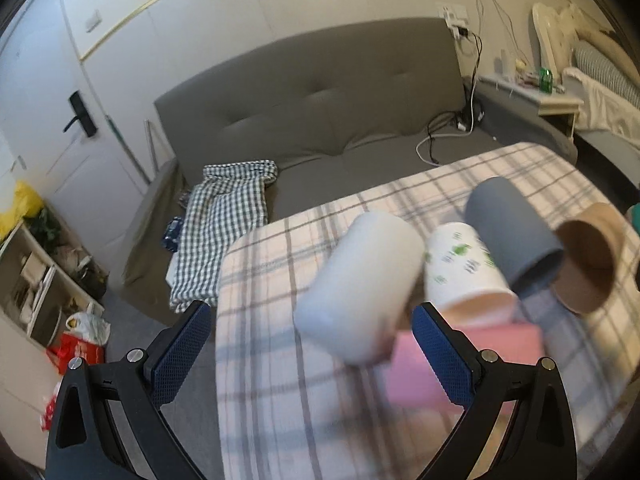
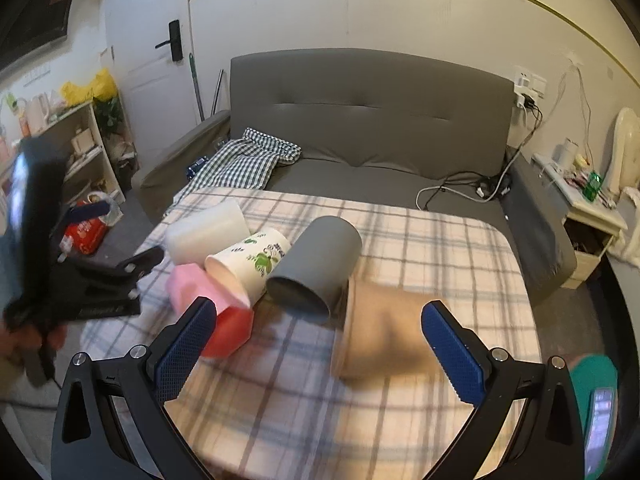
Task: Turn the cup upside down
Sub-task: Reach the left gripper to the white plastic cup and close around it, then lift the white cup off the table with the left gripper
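Observation:
Several cups lie on their sides on the plaid tablecloth point(image 2: 420, 240): a white cup point(image 1: 360, 284) point(image 2: 206, 230), a white cup with green print point(image 1: 464, 268) point(image 2: 250, 262), a grey cup point(image 1: 514, 232) point(image 2: 316, 264), a tan cup point(image 1: 586, 256) point(image 2: 380, 328) and a pink cup point(image 1: 440, 360) point(image 2: 212, 304). My left gripper point(image 1: 312, 352) is open, with the white cup just ahead between its fingers. It also shows in the right wrist view point(image 2: 116, 248) at the left. My right gripper point(image 2: 320, 360) is open, with the tan cup just ahead of it.
A grey sofa point(image 2: 360, 128) with a checked cloth point(image 2: 248, 160) stands behind the table. A shelf point(image 2: 88, 148) and bags are at the left, a nightstand point(image 2: 588, 208) at the right. A teal object point(image 2: 596, 400) lies at the table's right edge.

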Demonstrator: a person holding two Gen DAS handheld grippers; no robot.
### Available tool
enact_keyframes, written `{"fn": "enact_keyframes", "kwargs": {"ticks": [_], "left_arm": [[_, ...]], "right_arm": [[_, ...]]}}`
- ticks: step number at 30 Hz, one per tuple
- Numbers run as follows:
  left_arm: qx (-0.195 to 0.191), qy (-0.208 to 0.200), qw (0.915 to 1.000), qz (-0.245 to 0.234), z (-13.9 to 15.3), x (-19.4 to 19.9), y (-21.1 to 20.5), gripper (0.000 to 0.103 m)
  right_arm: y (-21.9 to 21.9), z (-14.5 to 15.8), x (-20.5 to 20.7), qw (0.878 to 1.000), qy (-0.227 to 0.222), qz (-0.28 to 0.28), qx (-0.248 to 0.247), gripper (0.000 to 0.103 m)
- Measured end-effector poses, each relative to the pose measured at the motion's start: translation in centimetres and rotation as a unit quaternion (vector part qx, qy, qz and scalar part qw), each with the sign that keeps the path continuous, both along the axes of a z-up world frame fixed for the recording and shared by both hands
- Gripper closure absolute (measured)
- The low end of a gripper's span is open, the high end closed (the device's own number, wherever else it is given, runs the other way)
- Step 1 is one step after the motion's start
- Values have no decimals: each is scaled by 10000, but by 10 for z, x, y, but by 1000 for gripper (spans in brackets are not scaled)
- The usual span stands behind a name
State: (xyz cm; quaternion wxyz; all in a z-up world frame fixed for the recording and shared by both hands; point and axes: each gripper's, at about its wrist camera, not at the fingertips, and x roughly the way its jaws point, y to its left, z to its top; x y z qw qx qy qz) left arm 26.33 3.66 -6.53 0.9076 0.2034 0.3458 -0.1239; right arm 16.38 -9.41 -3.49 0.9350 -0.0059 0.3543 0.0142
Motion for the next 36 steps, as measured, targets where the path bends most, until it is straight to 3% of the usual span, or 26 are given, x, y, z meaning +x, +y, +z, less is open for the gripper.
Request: {"fn": "enact_keyframes", "kwargs": {"ticks": [8, 18, 19, 21, 27, 32, 36], "left_arm": [[108, 551, 9968, -575, -25, 40, -20, 1], [-255, 1191, 9898, -739, -40, 66, -23, 3], [-336, 1302, 9881, -748, -41, 67, -21, 6], [-565, 1575, 9822, -849, -41, 69, -19, 29], [-465, 1392, 9878, -512, -29, 60, -11, 30], [-529, 1056, 9929, -158, 6, 35, 9, 30], [-614, 838, 9946, 0, 38, -6, 16, 30]], "right_arm": [[-19, -8, 30, 9995, 33, -215, 243, 0], [-26, -19, 41, 9991, 123, -307, 257, 0], [-26, -20, 41, 9991, 135, -313, 256, 0], [-28, -20, 41, 9990, 152, -331, 276, 0], [-33, -17, 34, 9981, 174, -466, 369, 0], [-35, 0, 20, 9979, 30, -513, 384, 0], [-32, 18, 1, 9978, -117, -483, 435, 0]]}}
